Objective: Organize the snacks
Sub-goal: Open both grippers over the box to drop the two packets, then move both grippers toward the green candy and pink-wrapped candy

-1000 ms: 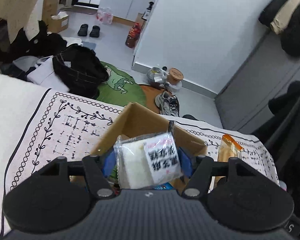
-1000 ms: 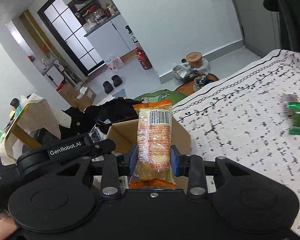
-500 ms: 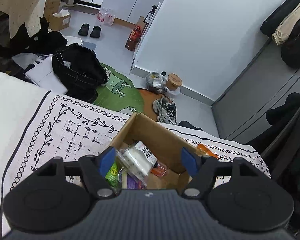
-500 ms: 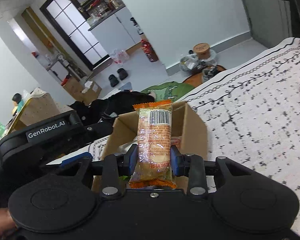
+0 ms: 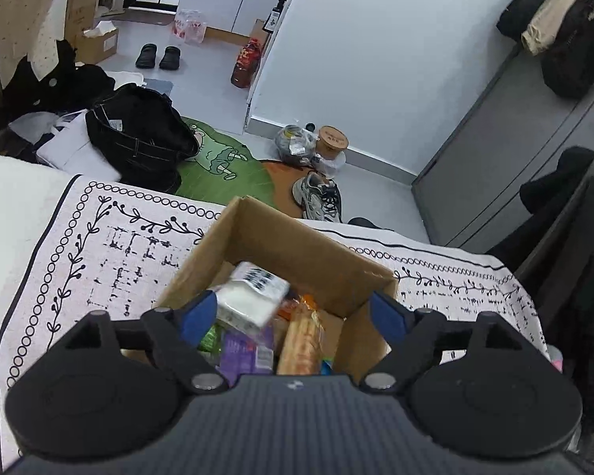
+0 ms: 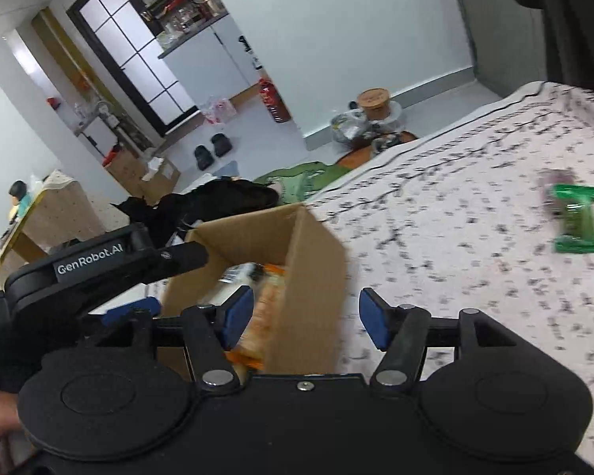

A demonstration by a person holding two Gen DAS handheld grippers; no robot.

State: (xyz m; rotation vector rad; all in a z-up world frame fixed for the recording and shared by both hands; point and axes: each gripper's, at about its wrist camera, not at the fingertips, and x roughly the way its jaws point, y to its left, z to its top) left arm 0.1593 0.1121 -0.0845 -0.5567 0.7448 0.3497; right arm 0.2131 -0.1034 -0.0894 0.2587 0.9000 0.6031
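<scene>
Cardboard box on patterned tabletop: white packet, orange packet inside. Left hand-held gripper, right hand-held gripper: jaws just opened, spread, gripping nothing. Right view only: green packet outside the box.

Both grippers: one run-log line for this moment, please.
left gripper: just opened, white snack in cardboard box | right gripper: just opened, orange snack in box | green snack: on cloth
</scene>
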